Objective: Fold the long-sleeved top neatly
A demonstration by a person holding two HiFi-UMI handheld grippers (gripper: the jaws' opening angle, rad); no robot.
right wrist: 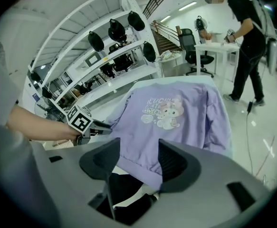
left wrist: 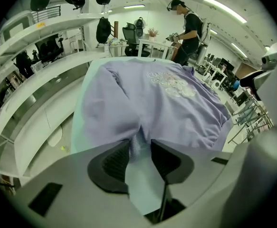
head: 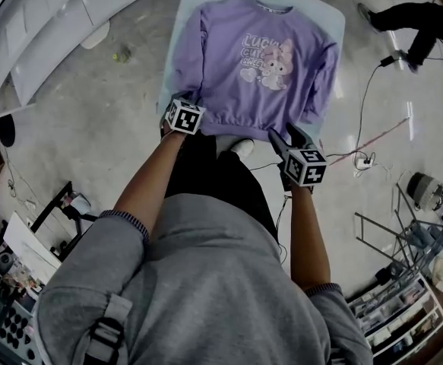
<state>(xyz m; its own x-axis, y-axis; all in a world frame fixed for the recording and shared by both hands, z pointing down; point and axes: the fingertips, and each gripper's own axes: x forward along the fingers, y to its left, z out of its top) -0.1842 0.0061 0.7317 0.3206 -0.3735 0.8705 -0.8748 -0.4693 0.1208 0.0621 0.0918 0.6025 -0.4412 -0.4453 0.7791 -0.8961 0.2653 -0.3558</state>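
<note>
A purple long-sleeved top (head: 263,59) with a cartoon print lies flat and face up on a pale blue table (head: 177,40), sleeves down its sides. My left gripper (head: 191,106) is at the near-left corner of the hem. In the left gripper view the top (left wrist: 152,103) fills the middle, and the left gripper (left wrist: 139,146) stands open with the ribbed hem edge (left wrist: 134,146) between its jaws. My right gripper (head: 286,134) hovers open just short of the near-right hem. Nothing is between the right gripper's (right wrist: 139,151) jaws; the top (right wrist: 176,122) lies beyond them.
My dark trousers and a white shoe (head: 240,147) are at the table's near edge. A person (right wrist: 243,32) stands at a white desk beyond the table. A cable and power strip (head: 365,160) lie on the floor at right; shelving (head: 403,303) stands lower right, and white curved shelves (head: 39,29) at left.
</note>
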